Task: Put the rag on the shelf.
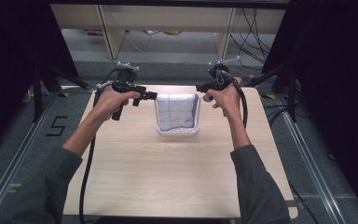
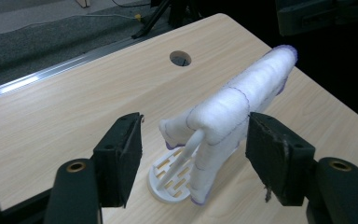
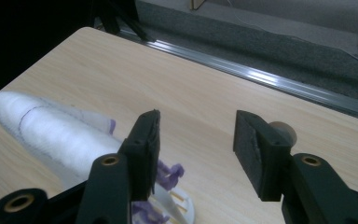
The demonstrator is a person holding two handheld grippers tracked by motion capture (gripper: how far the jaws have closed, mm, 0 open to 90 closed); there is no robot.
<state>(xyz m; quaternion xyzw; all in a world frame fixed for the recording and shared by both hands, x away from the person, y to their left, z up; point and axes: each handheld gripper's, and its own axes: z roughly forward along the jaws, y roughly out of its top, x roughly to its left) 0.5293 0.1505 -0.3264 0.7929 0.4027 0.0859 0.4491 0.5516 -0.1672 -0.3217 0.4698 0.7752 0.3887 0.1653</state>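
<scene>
Wooden table (image 1: 177, 177), white rack (image 1: 177, 131) on it

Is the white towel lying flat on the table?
No, the white towel hangs draped over the top bar of a small white rack that stands on the table.

The towel (image 3: 51, 130) hides most of the rack (image 3: 179, 207) (base cut off).
</scene>
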